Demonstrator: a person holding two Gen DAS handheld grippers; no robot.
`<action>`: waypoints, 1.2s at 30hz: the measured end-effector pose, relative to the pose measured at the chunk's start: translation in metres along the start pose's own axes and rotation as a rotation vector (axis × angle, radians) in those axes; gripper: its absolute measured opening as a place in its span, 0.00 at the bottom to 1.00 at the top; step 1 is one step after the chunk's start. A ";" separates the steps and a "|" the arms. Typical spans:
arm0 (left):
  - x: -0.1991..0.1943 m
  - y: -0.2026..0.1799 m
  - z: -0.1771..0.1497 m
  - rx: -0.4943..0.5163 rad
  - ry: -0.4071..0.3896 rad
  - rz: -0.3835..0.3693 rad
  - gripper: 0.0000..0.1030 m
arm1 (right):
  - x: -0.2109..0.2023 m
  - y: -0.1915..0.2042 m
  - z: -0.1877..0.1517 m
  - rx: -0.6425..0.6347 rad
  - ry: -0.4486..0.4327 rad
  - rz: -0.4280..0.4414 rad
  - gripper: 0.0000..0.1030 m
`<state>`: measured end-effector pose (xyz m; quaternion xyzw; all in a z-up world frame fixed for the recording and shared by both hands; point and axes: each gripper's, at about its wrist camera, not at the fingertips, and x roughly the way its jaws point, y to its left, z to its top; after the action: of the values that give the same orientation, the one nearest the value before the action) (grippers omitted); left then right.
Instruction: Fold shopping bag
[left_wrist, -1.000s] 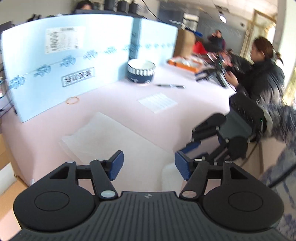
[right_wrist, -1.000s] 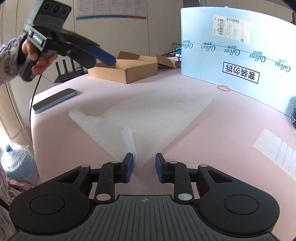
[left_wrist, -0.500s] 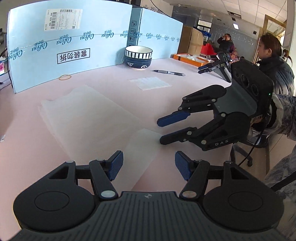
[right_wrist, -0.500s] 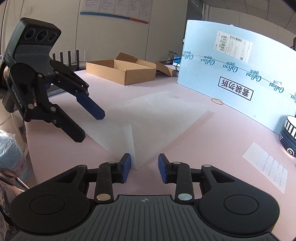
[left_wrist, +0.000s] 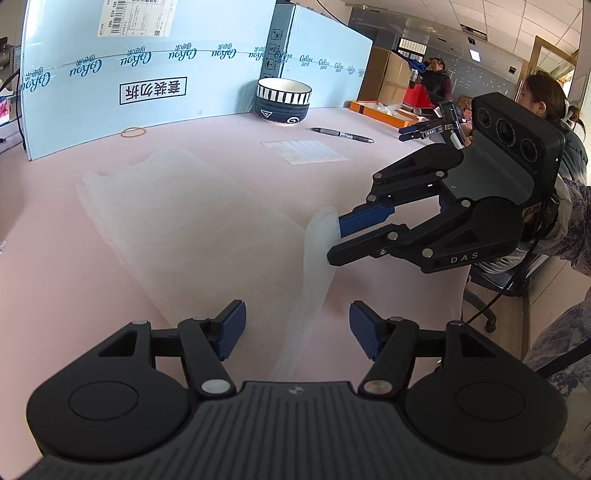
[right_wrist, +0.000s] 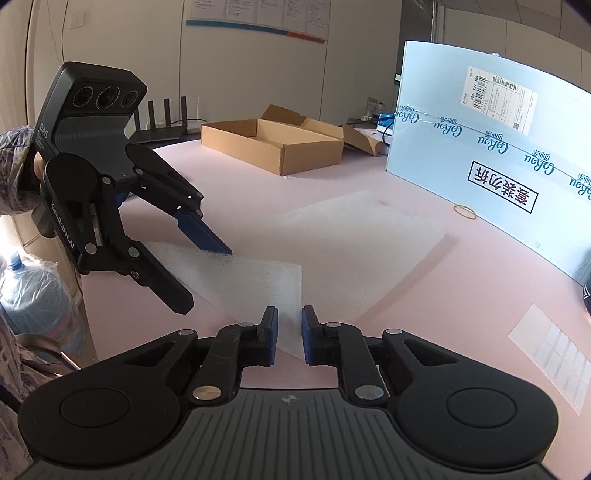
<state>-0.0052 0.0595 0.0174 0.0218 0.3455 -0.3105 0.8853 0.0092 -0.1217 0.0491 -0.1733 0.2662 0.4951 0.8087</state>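
Note:
The white, translucent shopping bag (left_wrist: 184, 229) (right_wrist: 351, 251) lies flat on the pink table (left_wrist: 229, 140), part-folded to a point. My right gripper (right_wrist: 289, 328) (left_wrist: 337, 240) is closing its jaws on the near tip, which is pinched between the blue pads and stands raised off the table. My left gripper (left_wrist: 297, 325) (right_wrist: 203, 278) is open and low over the bag's other corner. One blue pad (right_wrist: 205, 240) rests at the bag's edge and the other finger is beside it. The raised strip of the bag runs between the left gripper's fingers without being pressed.
A striped bowl (left_wrist: 283, 99), a pen (left_wrist: 341, 134), a printed sheet (left_wrist: 304, 150) and a rubber band (left_wrist: 133, 132) lie beyond the bag. A blue board (left_wrist: 147, 74) walls the back. An open cardboard box (right_wrist: 273, 144) sits far left. A seated person (left_wrist: 546, 110) is past the table's edge.
My left gripper came down from above to the bag's corner and stays open. My right gripper's jaws narrowed onto the bag's tip, which now lifts off the table.

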 end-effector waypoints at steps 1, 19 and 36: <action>-0.001 0.000 0.000 -0.001 0.000 -0.005 0.58 | -0.001 0.000 0.000 0.010 0.000 0.015 0.06; -0.006 -0.028 0.004 0.238 0.078 0.049 0.09 | -0.028 -0.035 -0.027 0.414 -0.077 0.078 0.02; 0.011 0.026 0.038 -0.002 0.288 -0.113 0.02 | -0.041 -0.048 -0.056 0.611 -0.064 0.101 0.05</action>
<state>0.0388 0.0652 0.0353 0.0457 0.4701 -0.3531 0.8076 0.0224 -0.2031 0.0297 0.1067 0.3854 0.4368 0.8058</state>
